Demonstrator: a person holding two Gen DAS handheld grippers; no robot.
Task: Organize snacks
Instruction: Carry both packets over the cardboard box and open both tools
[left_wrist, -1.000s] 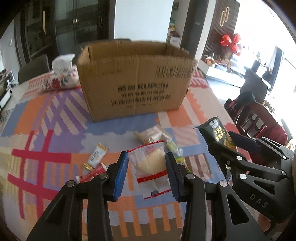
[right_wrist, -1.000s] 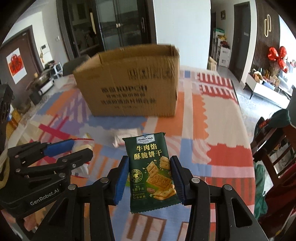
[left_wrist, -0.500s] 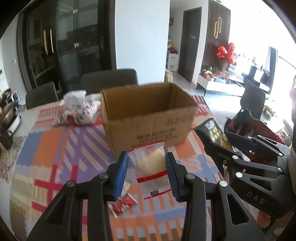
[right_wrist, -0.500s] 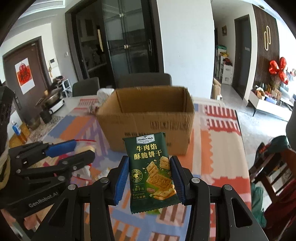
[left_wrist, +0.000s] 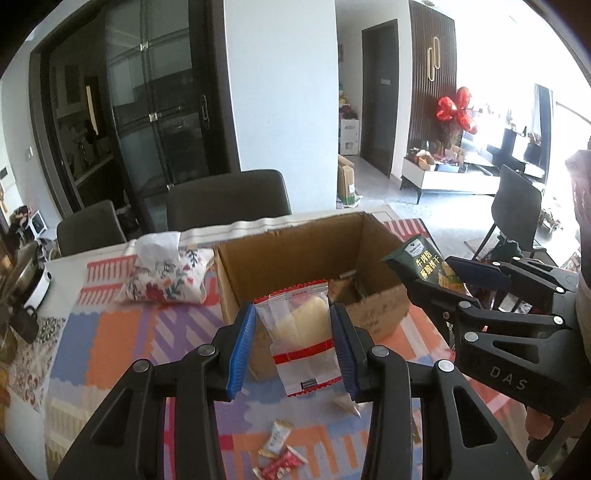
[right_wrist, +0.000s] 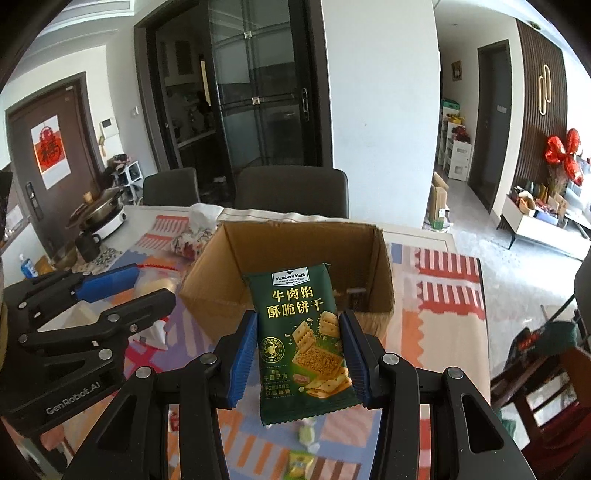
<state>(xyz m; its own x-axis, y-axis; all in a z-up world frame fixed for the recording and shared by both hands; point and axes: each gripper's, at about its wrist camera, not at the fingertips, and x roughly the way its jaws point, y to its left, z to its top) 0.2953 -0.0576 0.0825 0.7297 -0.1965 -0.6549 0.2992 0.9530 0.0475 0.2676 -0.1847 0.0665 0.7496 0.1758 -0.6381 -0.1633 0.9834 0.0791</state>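
My left gripper (left_wrist: 293, 347) is shut on a clear snack packet with a red stripe (left_wrist: 301, 332), held in the air in front of the open cardboard box (left_wrist: 295, 258). My right gripper (right_wrist: 299, 354) is shut on a green cracker packet (right_wrist: 301, 343), held above the box's near side (right_wrist: 207, 280). In the left wrist view the green packet (left_wrist: 421, 264) shows at the box's right edge. In the right wrist view the left gripper (right_wrist: 122, 288) is at the left, beside the box. A few items lie inside the box at the back right.
Small loose snacks lie on the patterned tablecloth below the grippers (left_wrist: 280, 450), (right_wrist: 303, 443). A floral tissue pouch (left_wrist: 162, 277) lies left of the box. A pot (right_wrist: 98, 210) and mug (right_wrist: 86, 245) stand at the table's far left. Dark chairs (left_wrist: 225, 199) stand behind the table.
Both grippers have risen and moved toward the box with their packets; the box's inside now shows from above. The loose snacks on the cloth are farther below.
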